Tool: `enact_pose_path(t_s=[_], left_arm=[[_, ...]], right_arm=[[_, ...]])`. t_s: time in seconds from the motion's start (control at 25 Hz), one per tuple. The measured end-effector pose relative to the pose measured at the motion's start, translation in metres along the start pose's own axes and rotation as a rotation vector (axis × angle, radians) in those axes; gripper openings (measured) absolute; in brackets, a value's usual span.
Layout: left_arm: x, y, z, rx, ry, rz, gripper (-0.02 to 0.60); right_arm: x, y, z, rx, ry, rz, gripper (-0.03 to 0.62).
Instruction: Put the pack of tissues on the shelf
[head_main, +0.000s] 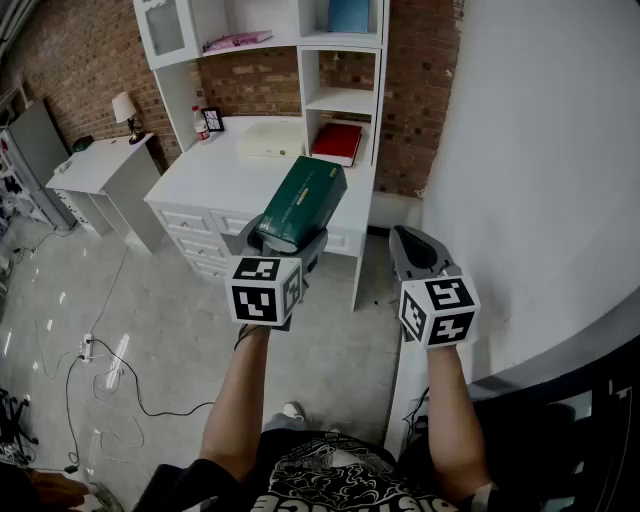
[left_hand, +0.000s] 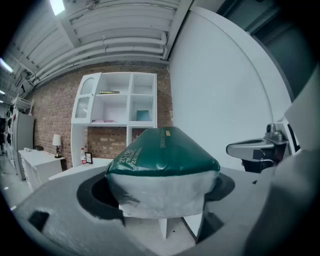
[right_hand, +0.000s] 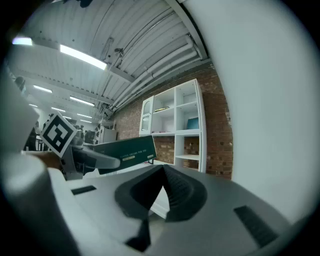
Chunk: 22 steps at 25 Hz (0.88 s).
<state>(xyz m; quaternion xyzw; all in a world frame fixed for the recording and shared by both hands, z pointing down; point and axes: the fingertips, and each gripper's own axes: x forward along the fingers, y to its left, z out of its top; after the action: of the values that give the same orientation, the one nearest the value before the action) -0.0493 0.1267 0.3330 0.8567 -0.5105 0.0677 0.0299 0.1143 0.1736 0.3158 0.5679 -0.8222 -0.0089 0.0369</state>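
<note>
My left gripper (head_main: 288, 238) is shut on a dark green pack of tissues (head_main: 300, 202), holding it in the air in front of the white desk (head_main: 220, 175). In the left gripper view the tissue pack (left_hand: 162, 165) fills the gap between the jaws, pressed on both sides. The white shelf unit (head_main: 340, 70) rises behind the desk; the same shelf unit (left_hand: 120, 107) shows far ahead against the brick wall. My right gripper (head_main: 418, 245) hovers to the right near the white wall, its jaws closed together with nothing in them (right_hand: 162, 192).
A red book (head_main: 338, 142) lies in a lower cubby and a white box (head_main: 270, 138) sits on the desk. A bottle (head_main: 200, 123) and small frame stand at the desk's back left. A side table with a lamp (head_main: 126, 108) stands left. Cables trail over the floor (head_main: 100, 360).
</note>
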Motion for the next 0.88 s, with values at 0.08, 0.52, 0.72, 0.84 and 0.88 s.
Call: enact_pose_path(t_s=[0.08,0.52,0.72,0.84,0.88], left_arm=[[0.001,0.003,-0.001,-0.001,0.000,0.007,0.455],[0.035,0.020,-0.002,-0.024,0.010,-0.014,0.456],[0.067,0.043,-0.002,-0.023,0.010,-0.034,0.456],[0.092,0.058,0.000,-0.018,0.008,-0.049,0.456],[0.100,0.064,0.000,-0.017,0.008,-0.054,0.456]], right_arm=[[0.001,0.000,-0.003,0.002,0.004,-0.001,0.003],[0.031,-0.015,-0.016,0.032,0.022,-0.020,0.003],[0.067,-0.019,-0.021,0.013,0.041,-0.031,0.003],[0.096,-0.024,-0.023,0.011,0.047,-0.038,0.003],[0.105,-0.025,-0.023,0.016,0.046,-0.041,0.003]])
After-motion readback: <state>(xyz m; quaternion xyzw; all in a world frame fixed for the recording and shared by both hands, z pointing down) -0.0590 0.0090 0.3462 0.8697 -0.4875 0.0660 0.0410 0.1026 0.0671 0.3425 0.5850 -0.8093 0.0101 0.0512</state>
